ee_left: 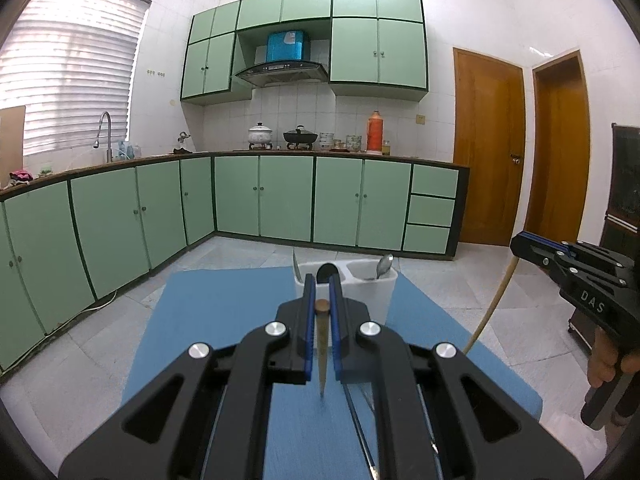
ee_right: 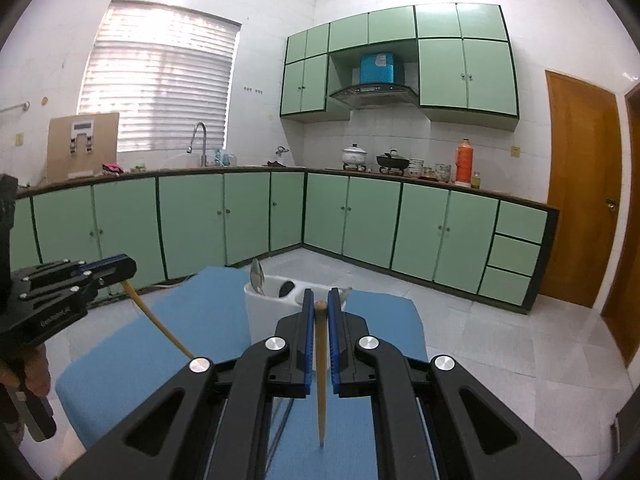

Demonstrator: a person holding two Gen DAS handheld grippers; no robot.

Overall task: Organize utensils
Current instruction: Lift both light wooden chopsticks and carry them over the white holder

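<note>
Left wrist view: the left gripper is pinching one chopstick near its thick end, tip hanging toward the blue mat. Beside it, the right gripper, pointing slightly downward, is clamping a second chopstick likewise. Both are hovering just short of the white utensil holder, where spoons are standing.

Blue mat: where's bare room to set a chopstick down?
The blue mat lies bare left of the white holder, and bare right of it. Crowded at the holder: spoons stick out, and metal utensils lie on the near mat.
</note>
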